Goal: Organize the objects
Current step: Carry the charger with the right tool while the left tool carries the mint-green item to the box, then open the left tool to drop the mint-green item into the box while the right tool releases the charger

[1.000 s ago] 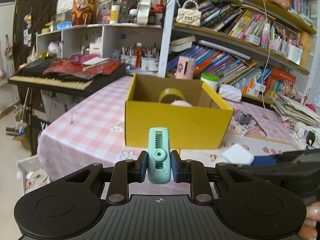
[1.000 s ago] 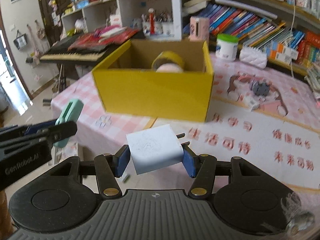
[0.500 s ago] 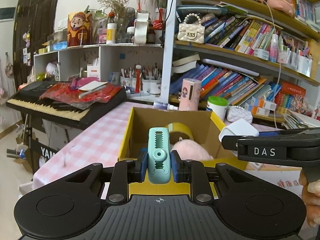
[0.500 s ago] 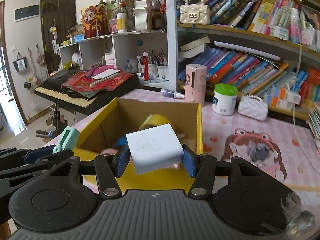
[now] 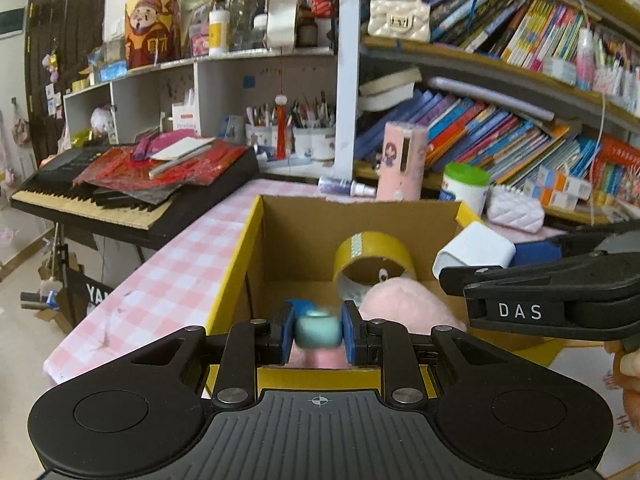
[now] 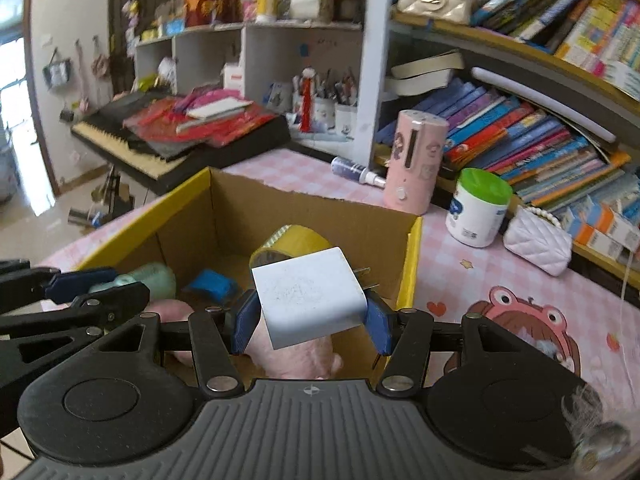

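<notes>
Left wrist view: my left gripper (image 5: 318, 330) is clamped on the mint-green clip (image 5: 318, 331), blurred, above the open yellow box (image 5: 234, 276). Inside the box, a yellow tape roll (image 5: 374, 258) stands on edge against a pink plush (image 5: 404, 306). My right gripper enters from the right, carrying the white charger (image 5: 474, 254) over the box's right wall.

Right wrist view: my right gripper (image 6: 310, 320) grips the white charger (image 6: 310, 294) by its sides, prongs pointing forward, over the box (image 6: 414, 264) interior. The clip (image 6: 150, 280) sits at left in the left gripper.
</notes>
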A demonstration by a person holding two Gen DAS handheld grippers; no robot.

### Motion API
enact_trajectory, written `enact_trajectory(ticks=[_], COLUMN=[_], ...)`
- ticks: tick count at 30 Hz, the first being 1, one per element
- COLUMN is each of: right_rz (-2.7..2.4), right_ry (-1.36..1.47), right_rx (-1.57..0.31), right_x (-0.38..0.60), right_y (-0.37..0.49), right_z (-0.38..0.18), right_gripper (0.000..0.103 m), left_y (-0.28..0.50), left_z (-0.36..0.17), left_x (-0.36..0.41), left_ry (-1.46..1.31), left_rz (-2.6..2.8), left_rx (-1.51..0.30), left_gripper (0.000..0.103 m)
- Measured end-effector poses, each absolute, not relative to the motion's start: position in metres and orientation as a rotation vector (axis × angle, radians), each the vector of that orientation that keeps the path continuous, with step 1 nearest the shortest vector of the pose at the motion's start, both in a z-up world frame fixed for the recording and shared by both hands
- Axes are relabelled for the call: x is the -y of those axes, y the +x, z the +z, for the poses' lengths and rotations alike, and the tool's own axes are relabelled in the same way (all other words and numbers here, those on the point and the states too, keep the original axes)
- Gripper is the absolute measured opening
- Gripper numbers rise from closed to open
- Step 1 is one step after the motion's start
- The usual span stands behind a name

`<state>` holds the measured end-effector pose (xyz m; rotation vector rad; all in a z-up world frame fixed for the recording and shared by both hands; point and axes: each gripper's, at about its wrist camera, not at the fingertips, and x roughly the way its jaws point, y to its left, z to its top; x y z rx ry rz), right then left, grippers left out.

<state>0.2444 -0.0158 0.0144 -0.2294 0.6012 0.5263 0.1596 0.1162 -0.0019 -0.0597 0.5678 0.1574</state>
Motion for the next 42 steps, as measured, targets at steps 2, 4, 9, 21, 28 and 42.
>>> enact_trajectory(ticks=[2, 4, 9, 21, 28, 42], right_rz=[0.546, 0.563, 0.603, 0.697, 0.701, 0.643], right_ry=[-0.259, -0.293, -0.363, -0.514, -0.503, -0.45], right_rx=[-0.602, -0.605, -0.631, -0.688, -0.679, -0.597], right_x=[0.012, 0.007, -0.004, -0.024, -0.026, -0.02], right_y=[0.252, 0.26, 0.277, 0.289, 0.288, 0.268], right_z=[0.011, 0.007, -0.002, -0.018, -0.017, 0.003], right_gripper=[0.053, 0.053, 0.053, 0.053, 0.053, 0.059], left_y=[0.165, 0.171, 0.184, 0.189, 0.179, 0.147], left_z=[-0.005, -0.007, -0.015, -0.021, -0.014, 0.006], left_x=[-0.116, -0.115, -0.114, -0.112, -0.111, -0.115], left_ry=[-0.054, -0.04, -0.017, -0.024, -0.027, -0.048], left_rz=[0.16, 0.163, 0.167, 0.183, 0.191, 0.233], left_rx=[-0.581, -0.593, -0.634, -0.652, -0.613, -0.506], left_gripper=[0.023, 0.023, 0.023, 0.023, 0.032, 0.068])
